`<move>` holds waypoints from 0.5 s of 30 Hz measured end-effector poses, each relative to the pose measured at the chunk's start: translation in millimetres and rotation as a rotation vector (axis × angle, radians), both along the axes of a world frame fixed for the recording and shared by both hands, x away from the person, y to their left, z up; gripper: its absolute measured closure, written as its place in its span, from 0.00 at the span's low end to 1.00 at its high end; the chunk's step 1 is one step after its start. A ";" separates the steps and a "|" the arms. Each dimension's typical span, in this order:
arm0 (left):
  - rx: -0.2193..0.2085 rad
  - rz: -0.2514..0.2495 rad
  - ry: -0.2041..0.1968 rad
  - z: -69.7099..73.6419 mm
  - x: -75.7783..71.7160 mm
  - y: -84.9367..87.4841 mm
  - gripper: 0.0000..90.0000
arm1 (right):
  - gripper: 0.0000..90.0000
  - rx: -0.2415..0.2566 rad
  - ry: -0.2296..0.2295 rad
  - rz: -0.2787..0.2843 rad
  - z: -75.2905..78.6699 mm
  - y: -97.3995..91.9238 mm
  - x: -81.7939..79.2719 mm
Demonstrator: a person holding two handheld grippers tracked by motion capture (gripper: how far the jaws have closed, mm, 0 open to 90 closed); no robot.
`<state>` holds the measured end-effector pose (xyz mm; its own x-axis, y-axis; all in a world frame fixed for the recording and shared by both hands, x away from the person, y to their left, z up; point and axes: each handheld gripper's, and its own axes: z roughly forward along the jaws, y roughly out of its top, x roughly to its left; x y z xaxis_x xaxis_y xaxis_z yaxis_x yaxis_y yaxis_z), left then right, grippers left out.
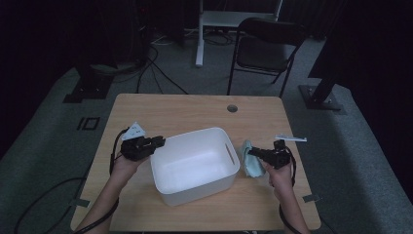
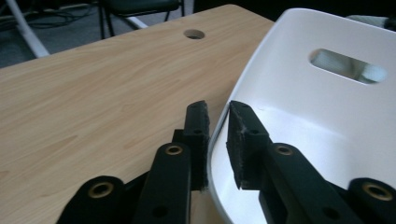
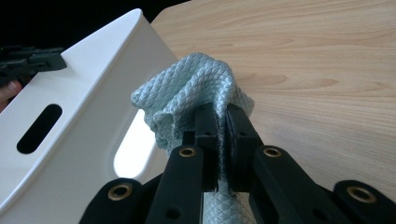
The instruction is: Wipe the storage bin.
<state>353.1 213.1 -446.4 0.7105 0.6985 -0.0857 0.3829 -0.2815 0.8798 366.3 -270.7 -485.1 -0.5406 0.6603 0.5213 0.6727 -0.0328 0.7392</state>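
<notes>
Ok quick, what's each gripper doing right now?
Left gripper: closed on the white bin's rim, one jaw on each side of the wall.
Right gripper: shut on the pale green cloth.

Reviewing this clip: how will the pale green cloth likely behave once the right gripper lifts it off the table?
Probably floppy: the cloth already bunches into soft folds above the right gripper, so it should droop. It looks light, likely no strain. Its quilted weave suggests the pads will hold without slipping. It might brush the white bin beside it.
</notes>
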 end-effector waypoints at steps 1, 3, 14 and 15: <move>-0.005 0.001 0.001 -0.2 -1.5 0.1 0.89 | 0.95 0.001 -0.002 0.000 0.2 -0.1 0.1; -0.002 0.019 0.003 0.0 -4.6 0.2 0.90 | 0.95 -0.002 -0.002 -0.002 0.6 0.3 -0.1; -0.034 0.021 -0.009 -3.7 -21.0 -2.0 0.94 | 0.95 0.004 -0.002 -0.007 0.1 -0.2 -0.1; -0.041 0.022 -0.012 -3.7 -20.6 -1.7 0.92 | 0.95 0.007 -0.002 -0.004 0.2 0.0 -0.2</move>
